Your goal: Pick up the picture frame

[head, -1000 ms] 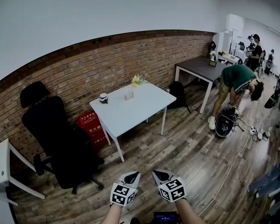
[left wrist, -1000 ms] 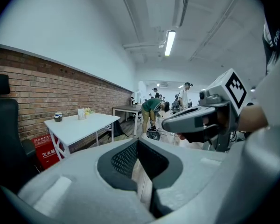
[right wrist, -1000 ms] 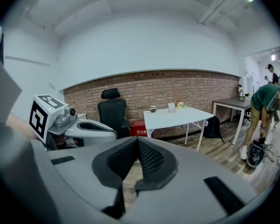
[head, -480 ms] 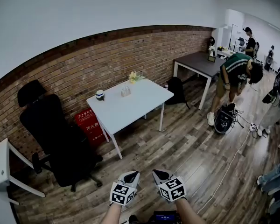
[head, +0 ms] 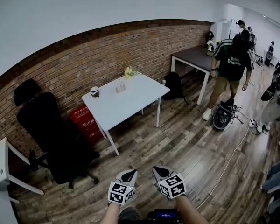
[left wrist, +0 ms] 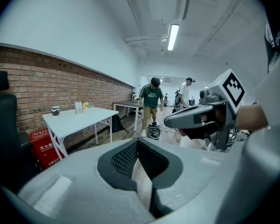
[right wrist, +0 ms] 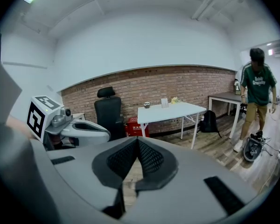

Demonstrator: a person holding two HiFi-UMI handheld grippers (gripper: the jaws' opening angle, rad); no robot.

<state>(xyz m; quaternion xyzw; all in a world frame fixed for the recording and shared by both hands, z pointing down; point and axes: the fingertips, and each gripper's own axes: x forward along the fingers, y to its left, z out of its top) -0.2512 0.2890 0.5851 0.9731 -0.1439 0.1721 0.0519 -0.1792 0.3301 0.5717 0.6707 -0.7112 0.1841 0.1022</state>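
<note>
Holding both tongs low in front of us, we have the left gripper and the right gripper side by side above the brown wood-plank floor. Each has its grey jaws pressed together at the tips, with nothing between them and touching nothing.

Well apart from us, a white rectangular table stands against the red brick wall. The small pale upright picture frame stands on it near the wall side, between a dark-and-white cup and a bunch of yellow flowers. A red box sits on the floor by the table's left legs, beside a black office chair. Further right we see a black backpack, a dark-topped table and a standing person in a green shirt.
</note>
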